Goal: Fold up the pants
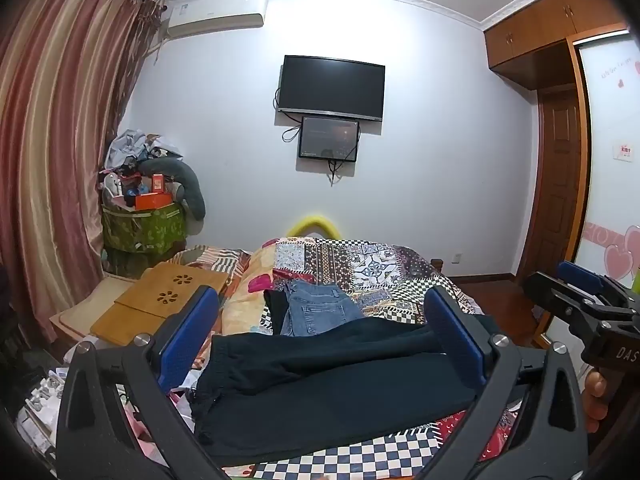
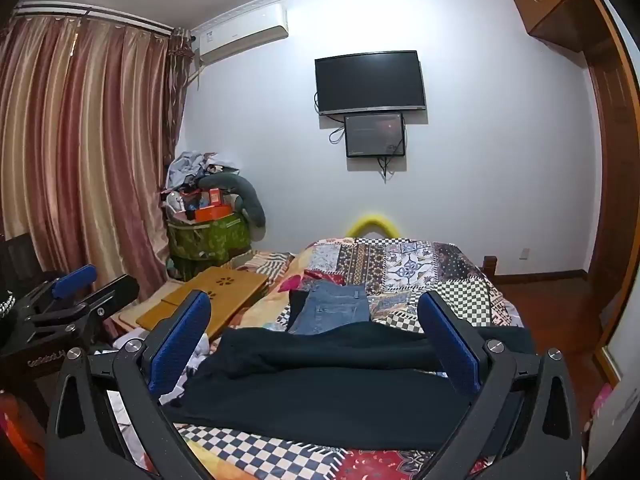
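A pair of dark navy pants lies spread sideways across the patchwork quilt, waistband to the left. My left gripper hovers just before them, blue pads wide apart, touching nothing. In the right wrist view the same pants lie below my right gripper, which is also open and apart from the cloth. Behind them lie folded blue jeans. Each gripper shows in the other's view: the right gripper at the right edge with a hand behind it, the left gripper at the left edge.
A wooden lap desk lies on the bed to the left of the pants. A green storage bag piled with clutter stands in the corner by striped curtains. Wooden floor and a wardrobe are to the right.
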Demonstrator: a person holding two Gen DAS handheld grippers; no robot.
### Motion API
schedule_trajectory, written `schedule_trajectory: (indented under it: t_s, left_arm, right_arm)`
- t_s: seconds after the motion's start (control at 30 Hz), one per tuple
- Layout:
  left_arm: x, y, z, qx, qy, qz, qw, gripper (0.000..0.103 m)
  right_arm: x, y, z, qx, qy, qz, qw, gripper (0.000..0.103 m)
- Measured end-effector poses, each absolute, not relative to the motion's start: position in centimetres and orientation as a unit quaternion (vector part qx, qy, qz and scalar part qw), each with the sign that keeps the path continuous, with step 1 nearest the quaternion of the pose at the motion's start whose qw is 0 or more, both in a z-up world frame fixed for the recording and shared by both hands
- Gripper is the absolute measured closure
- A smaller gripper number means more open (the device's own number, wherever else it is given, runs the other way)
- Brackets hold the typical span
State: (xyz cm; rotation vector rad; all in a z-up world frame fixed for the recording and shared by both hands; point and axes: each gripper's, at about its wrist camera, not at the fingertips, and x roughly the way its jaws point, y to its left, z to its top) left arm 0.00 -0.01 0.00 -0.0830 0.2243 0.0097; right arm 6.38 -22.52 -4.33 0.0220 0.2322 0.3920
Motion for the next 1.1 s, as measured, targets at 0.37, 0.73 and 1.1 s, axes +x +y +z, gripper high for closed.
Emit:
schedule_trajectory:
  t_s: [0.37, 0.73, 1.1]
  left_arm:
    - [1.0, -0.1, -0.9, -0.049, 0.116, 0.006, 0.992, 0.0]
    - [0.7, 0.4, 0.0, -0.047, 0.11, 0.001, 0.993, 0.0]
    - [0.3, 0.0, 0.2, -0.043, 0.105, -0.003, 0.994, 0.0]
  right_arm:
    - [6.5, -22.6, -4.5, 0.008, 0.117, 0.192, 0.974, 0.0]
    - [6.8, -23.0, -4.3, 0.015, 0.121, 0.18, 0.976, 0.0]
    - [6.9, -23.4, -4.1, 0.02, 0.119, 0.177, 0.977, 0.0]
